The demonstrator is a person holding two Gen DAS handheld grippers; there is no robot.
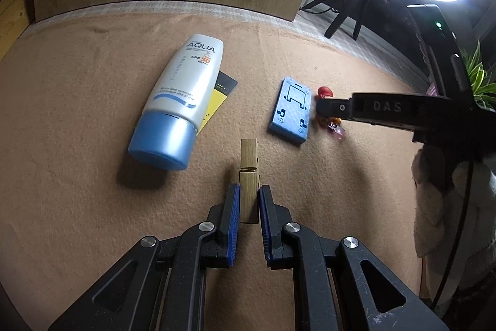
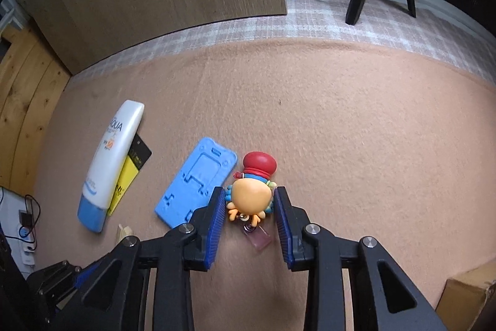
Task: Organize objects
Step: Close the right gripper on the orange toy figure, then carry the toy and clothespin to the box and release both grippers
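one clothespin (image 1: 249,176), one sunscreen tube (image 1: 183,95), one toy (image 2: 252,191)

Both views are taken from close above, angled steeply down onto the cloth (image 1: 77,114). The sunscreen tube (image 1: 179,95) and blue holder (image 2: 195,182) are shared by both.

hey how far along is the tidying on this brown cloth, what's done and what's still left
Nothing looks finished. In hand: the left gripper is shut on the wooden clothespin; the right gripper straddles the cartoon keychain, jaws either side, grip unclear. Left: the sunscreen tube lying over a yellow card, and the blue phone stand, all loose on the cloth, no container in view.
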